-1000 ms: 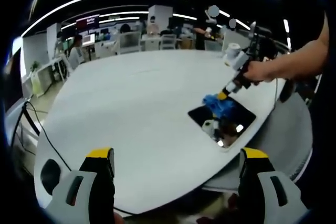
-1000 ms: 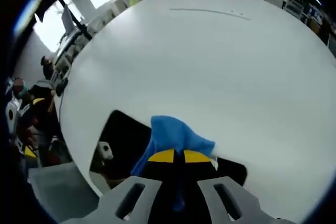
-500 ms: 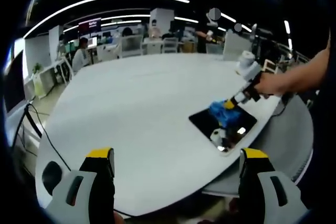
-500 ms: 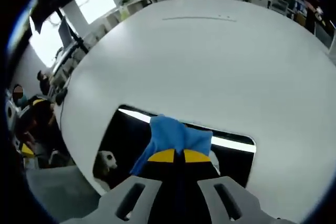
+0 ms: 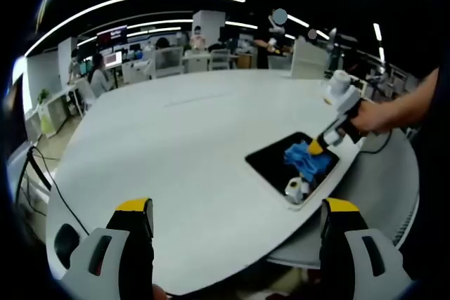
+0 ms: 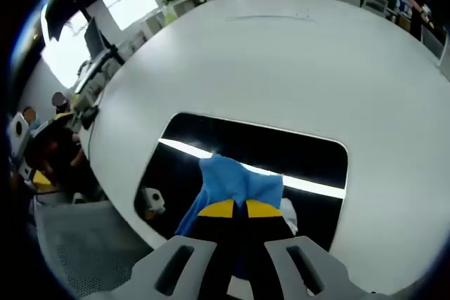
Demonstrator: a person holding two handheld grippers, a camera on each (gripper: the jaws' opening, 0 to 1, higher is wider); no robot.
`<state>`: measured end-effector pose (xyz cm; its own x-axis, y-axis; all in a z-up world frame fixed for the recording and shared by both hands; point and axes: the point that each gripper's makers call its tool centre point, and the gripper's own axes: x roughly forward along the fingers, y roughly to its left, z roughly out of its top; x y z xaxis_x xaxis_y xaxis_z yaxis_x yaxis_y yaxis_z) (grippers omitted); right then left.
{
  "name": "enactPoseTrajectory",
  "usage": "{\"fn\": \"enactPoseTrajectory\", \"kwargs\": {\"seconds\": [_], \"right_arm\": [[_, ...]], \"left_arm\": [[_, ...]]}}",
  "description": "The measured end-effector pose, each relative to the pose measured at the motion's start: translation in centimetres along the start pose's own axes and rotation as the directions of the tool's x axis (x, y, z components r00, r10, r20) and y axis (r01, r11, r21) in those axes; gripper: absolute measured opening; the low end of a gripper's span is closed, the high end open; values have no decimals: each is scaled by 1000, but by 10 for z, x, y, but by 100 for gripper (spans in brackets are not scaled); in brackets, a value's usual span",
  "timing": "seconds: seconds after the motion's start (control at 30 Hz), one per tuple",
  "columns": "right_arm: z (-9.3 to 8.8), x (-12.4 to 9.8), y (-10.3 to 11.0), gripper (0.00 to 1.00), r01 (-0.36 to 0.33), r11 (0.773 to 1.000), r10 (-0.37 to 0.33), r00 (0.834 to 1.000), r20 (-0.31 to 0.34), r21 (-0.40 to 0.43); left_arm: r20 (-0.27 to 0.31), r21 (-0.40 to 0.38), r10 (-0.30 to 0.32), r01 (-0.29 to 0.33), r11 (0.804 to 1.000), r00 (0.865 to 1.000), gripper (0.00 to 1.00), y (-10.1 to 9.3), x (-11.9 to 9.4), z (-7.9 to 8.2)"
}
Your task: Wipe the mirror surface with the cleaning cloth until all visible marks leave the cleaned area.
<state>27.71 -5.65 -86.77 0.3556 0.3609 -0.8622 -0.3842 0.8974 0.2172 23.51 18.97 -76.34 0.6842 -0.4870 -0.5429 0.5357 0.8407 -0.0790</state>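
White table (image 5: 176,152), mirror (image 6: 295,152) at edge, clamped cloth (image 6: 235,180)

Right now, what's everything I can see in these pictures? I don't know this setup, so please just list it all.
Table: one, white, large and round, under everything.
Mirror: one, dark and reflective, rectangular, flat on the table near its edge.
Cloth: one, blue, lying on the mirror, pinched in the right claw.
Cable: one, black, running down off the table's far left side in the left gripper view.
Desks and chairs: several, pale, in the office beyond the table.
Ceiling lights: several long white strips overhead.
Person's arm: one, holding the right claw.
Right claw: grey with yellow tips, shut on the cloth.
Left claw: grey with yellow tips, open, over the table's near edge.
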Motion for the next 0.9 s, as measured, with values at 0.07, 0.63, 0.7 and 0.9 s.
{"fn": "enactPoseTrajectory", "kwargs": {"seconds": [0.07,0.63,0.7,0.9], "right_arm": [[-3,-1,2,0,-3,1000,3,1000,-5,1],[-47,-19,20,0,-57,998,56,997,-49,-7],[-49,-21,21,0,-62,998,61,997,-51,-8],[-55,-24,21,0,-88,996,89,995,-43,19]], "left_arm": [[2,1,-2,2,1000,1000,100,0,1,1],[-9,-7,-34,34,999,999,100,-12,5,-1],[-9,-1,-37,37,999,999,100,-14,7,0],[-6,3,-51,51,999,999,100,-21,14,3]]}}
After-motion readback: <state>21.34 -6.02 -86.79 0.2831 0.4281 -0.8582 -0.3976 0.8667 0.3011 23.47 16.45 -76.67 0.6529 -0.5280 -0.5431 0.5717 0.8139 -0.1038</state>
